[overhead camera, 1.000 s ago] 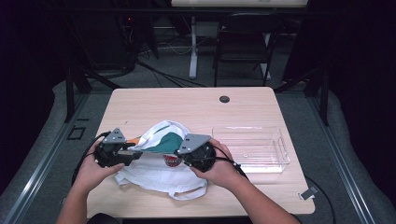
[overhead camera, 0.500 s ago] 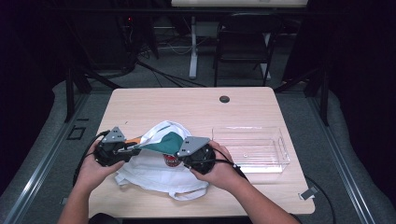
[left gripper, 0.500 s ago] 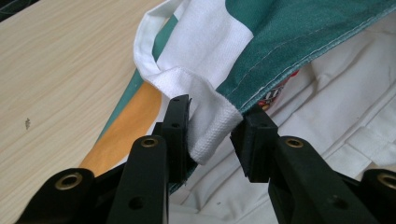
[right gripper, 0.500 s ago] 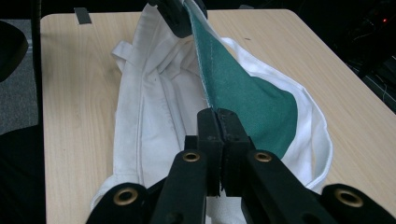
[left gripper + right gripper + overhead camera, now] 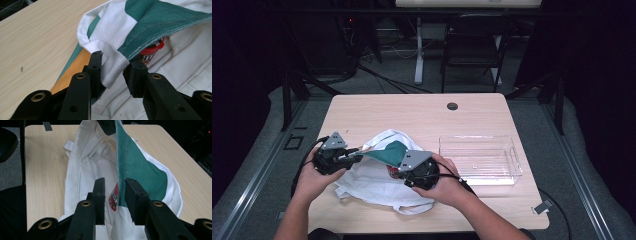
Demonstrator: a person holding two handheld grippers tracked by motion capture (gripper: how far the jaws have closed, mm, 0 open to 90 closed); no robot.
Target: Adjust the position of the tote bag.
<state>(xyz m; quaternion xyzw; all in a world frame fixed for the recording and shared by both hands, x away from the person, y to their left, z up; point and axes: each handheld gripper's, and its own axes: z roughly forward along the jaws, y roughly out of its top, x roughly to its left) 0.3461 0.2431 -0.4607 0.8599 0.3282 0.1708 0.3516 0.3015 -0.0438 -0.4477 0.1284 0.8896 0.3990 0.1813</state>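
A white cloth bag [image 5: 372, 182] with a green panel [image 5: 391, 150] lies on the wooden table [image 5: 412, 117]. My left gripper [image 5: 357, 154] is at the bag's left rim. In the left gripper view its jaws have just been closing, and this gripper [image 5: 112, 67] is now shut on the white handle strap [image 5: 110, 62] and the green edge. My right gripper [image 5: 396, 164] is at the bag's mouth. Its jaws have just been opening, and this gripper [image 5: 115, 192] now stands open with the green edge [image 5: 121, 170] loose between them. A red-lidded container [image 5: 150, 53] sits inside the bag.
A clear plastic bin [image 5: 479, 160] stands on the table right of the bag. A dark round grommet [image 5: 452, 106] sits near the table's far edge. A chair [image 5: 472, 55] and cables are on the floor beyond. Bare wood lies behind the bag.
The right gripper has edged slightly left over the bag. The left hand has stayed put, and the green panel is still held up between the two grippers.
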